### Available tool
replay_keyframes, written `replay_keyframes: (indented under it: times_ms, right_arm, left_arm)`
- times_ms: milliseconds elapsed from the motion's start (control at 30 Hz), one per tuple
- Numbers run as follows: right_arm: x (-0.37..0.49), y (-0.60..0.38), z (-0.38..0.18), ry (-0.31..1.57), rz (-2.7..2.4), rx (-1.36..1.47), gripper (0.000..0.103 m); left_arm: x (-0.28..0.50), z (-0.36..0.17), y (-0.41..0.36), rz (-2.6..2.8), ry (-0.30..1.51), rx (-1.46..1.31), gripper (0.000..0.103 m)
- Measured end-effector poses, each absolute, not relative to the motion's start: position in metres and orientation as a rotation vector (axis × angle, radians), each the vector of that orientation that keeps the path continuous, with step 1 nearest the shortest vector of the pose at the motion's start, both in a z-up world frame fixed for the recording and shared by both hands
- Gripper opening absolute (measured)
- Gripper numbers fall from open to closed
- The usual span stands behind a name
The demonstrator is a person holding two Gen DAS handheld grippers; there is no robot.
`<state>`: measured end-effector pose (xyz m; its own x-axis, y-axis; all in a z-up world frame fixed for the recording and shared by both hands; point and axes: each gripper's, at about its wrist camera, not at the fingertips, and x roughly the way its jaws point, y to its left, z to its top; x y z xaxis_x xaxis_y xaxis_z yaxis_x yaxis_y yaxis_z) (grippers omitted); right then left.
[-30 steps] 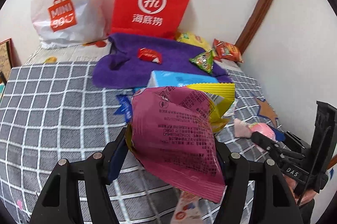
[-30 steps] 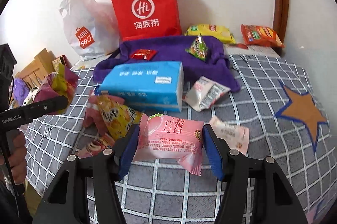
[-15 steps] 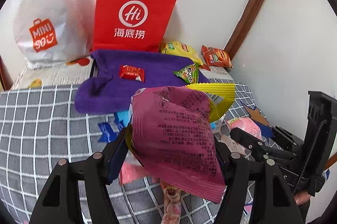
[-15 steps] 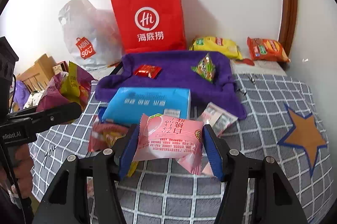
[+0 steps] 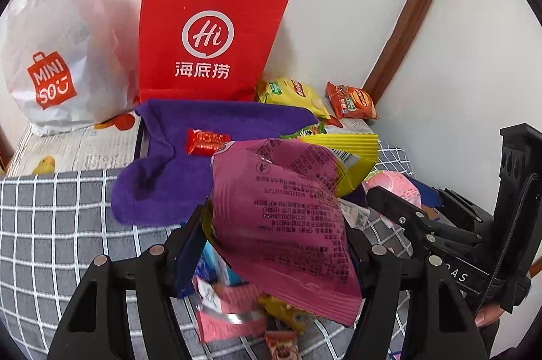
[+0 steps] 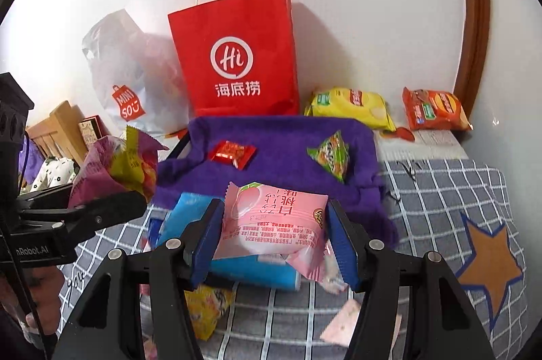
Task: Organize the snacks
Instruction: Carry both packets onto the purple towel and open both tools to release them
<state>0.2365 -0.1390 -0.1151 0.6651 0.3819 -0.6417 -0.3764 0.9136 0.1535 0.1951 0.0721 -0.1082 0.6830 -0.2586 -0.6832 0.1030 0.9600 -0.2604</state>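
Observation:
My left gripper (image 5: 276, 228) is shut on a magenta and yellow snack bag (image 5: 284, 211), held above the checked bedspread; the same bag (image 6: 115, 168) shows at the left of the right wrist view. My right gripper (image 6: 274, 229) is shut on a pink peach-print packet (image 6: 271, 224), lifted over a blue tissue pack (image 6: 247, 268). Ahead lies a purple towel (image 6: 284, 163) with a small red packet (image 6: 232, 153) and a green triangular snack (image 6: 332, 155) on it. In the left wrist view the towel (image 5: 159, 184) and red packet (image 5: 207, 141) lie just beyond the bag.
A red paper bag (image 6: 233, 55) and a white plastic bag (image 6: 128, 79) stand against the wall behind the towel. A yellow chip bag (image 6: 349, 106) and an orange one (image 6: 433, 109) lie at the back right. Loose packets (image 6: 206, 309) sit on the bedspread below the grippers.
Both grippers have risen and moved toward the purple towel with their packets still held. The towel and the bags at the wall look nearer and larger.

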Motion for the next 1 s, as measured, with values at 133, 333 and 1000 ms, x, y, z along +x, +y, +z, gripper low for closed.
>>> replay_keyframes:
  times_ms: [133, 333, 1000]
  right_arm:
    - [0.254, -0.133, -0.115, 0.724, 0.426, 0.009, 0.06]
    - [0.28, -0.126, -0.117, 0.722, 0.422, 0.017, 0.06]
    - [0.353, -0.116, -0.16, 0.78, 0.402, 0.044, 0.06]
  left_arm:
    - [0.21, -0.108, 0.076, -0.199, 0.797, -0.201, 0.067]
    - [0.233, -0.105, 0.081, -0.188, 0.797, -0.185, 0.067]
    - [0.288, -0.119, 0.118, -0.11, 0.838, -0.197, 0.067]
